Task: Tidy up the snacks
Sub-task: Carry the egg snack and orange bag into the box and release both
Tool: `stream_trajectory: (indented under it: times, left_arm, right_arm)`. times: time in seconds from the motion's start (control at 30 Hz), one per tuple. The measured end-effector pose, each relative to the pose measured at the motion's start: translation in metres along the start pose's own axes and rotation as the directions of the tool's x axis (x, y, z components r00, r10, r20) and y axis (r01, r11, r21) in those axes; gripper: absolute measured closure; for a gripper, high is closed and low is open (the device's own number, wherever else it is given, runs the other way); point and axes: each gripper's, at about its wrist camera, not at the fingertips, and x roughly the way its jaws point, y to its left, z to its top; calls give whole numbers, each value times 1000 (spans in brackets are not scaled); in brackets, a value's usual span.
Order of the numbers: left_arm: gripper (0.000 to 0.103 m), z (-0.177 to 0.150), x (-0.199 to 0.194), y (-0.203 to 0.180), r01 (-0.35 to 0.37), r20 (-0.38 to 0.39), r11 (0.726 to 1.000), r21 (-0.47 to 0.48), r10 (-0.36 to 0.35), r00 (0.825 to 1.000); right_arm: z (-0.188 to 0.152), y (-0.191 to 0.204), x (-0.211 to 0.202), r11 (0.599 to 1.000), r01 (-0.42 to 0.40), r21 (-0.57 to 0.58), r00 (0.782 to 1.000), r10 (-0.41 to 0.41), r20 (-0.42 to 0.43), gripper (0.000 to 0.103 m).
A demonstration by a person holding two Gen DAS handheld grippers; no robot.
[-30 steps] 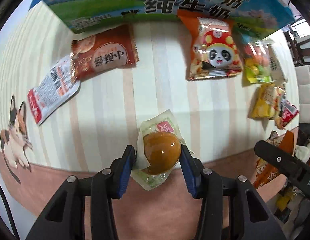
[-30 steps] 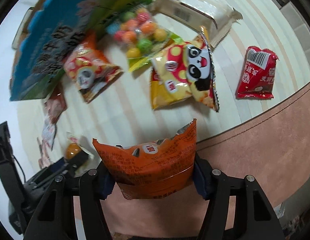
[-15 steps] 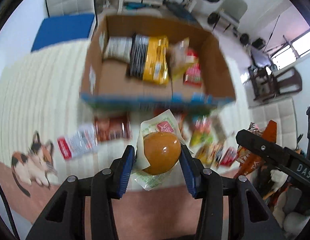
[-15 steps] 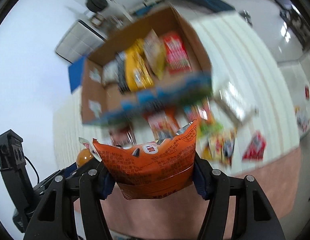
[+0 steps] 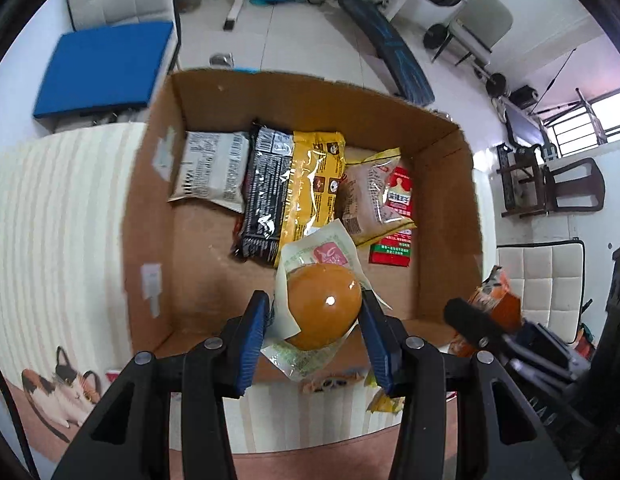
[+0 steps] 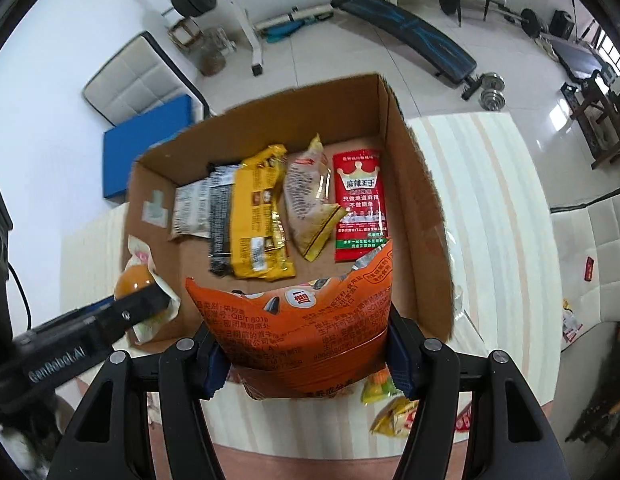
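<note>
My left gripper (image 5: 315,327) is shut on a clear packet with a round brown egg snack (image 5: 323,312), held over the near edge of an open cardboard box (image 5: 150,216). My right gripper (image 6: 306,344) is shut on an orange seed bag (image 6: 298,328), held over the same box (image 6: 426,216) at its near right side. In the box lie a white packet (image 5: 212,170), a black-and-yellow packet (image 5: 294,192), a clear packet (image 5: 366,196) and a red packet (image 6: 360,204). The left gripper with the egg snack (image 6: 136,280) shows at the left of the right wrist view.
The box stands on a striped cloth (image 5: 62,220) with a cat print (image 5: 58,384). Several loose snack packets (image 6: 394,416) lie on the cloth in front of the box. Beyond the table are a blue mat (image 5: 102,68), gym gear (image 6: 406,20) and chairs (image 5: 550,192).
Both grippers have risen from the cloth with their snacks and moved forward until they are over the open box. The box now fills both views.
</note>
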Motion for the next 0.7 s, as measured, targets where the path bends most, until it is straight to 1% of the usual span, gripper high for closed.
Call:
stream_trajectory:
  times: [0.07, 0.13, 0.23, 0.33, 0.47, 0.57, 0.63, 0.67, 0.7]
  left_arm:
    - [60, 10, 18, 1, 12, -47, 1000, -2, -12, 999]
    - [60, 15, 33, 1, 10, -84, 1000, -9, -10, 996]
    - [60, 19, 57, -1, 8, -141, 1000, 11, -6, 990]
    - [60, 20, 74, 1, 10, -180, 1000, 8, -8, 984]
    - [59, 17, 87, 1, 23, -211, 1000, -1, -23, 977]
    - [59, 17, 90, 3, 18, -223, 1000, -19, -22, 974]
    - [59, 17, 93, 6, 5, -238, 1000, -31, -12, 971]
    - [59, 18, 94, 6, -3, -245, 999, -36, -5, 969]
    - [59, 18, 95, 7, -9, -249, 999, -39, -1, 969]
  right_arm:
    - [4, -3, 16, 1000, 7, -3, 1000, -7, -21, 37]
    - [6, -8, 30, 1000, 12, 1, 999, -12, -42, 37]
    - [8, -11, 48, 1000, 23, -14, 998, -24, -63, 36]
    - [8, -14, 61, 999, 32, -31, 996, -34, -84, 36]
    - [7, -15, 71, 998, 29, -57, 993, -35, -110, 35]
    - [9, -17, 75, 999, 23, -49, 991, -29, -132, 31]
    - [11, -16, 75, 999, 24, -48, 989, -30, -141, 26]
    - [11, -17, 75, 999, 26, -45, 989, -32, -142, 22]
    - [11, -18, 75, 999, 24, -42, 989, -30, -144, 21]
